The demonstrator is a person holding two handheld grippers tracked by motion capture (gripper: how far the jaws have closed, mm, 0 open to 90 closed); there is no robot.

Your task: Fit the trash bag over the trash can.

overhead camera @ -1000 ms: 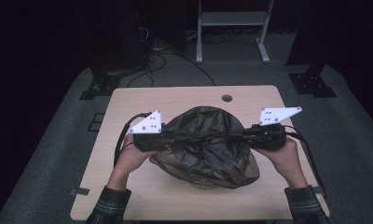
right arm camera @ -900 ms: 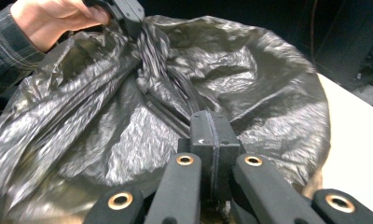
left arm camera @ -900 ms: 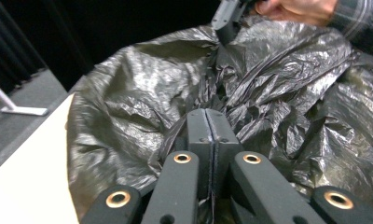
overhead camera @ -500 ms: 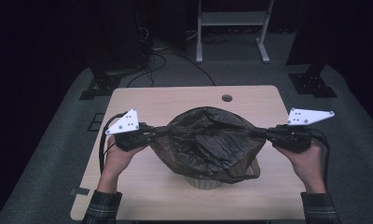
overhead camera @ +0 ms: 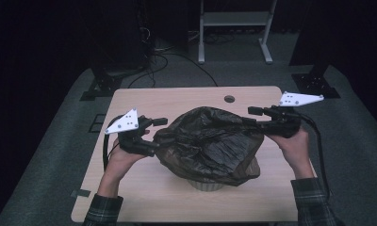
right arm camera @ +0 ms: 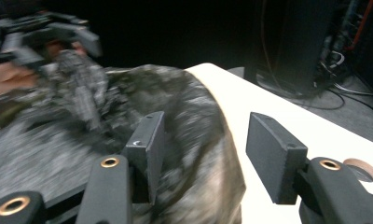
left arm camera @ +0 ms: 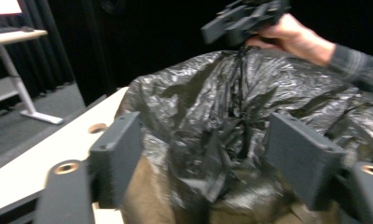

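A crumpled black plastic bag (overhead camera: 210,141) is draped over a pale ribbed container (overhead camera: 208,184) in the middle of the wooden table (overhead camera: 177,101). My left gripper (overhead camera: 154,135) sits at the bag's left side. Its jaws have just been opening and stand wide, with a bunched fold of the bag (left arm camera: 208,93) loose between them, untouched by the pads. My right gripper (overhead camera: 252,117) is at the bag's right side. Its jaws have also just been opening, and the bag (right arm camera: 184,93) lies under and between them without being pinched.
A small round hole (overhead camera: 229,99) marks the table's far edge. Behind the table stand a white metal frame (overhead camera: 233,28) and dark equipment with cables on the grey floor. Bare tabletop lies along the far side and the front left.
Both grippers were shut on the bag's rim, stretching it taut between them. Both have now opened and let go, and the bag has slackened. The right gripper shifted inward and slightly away.
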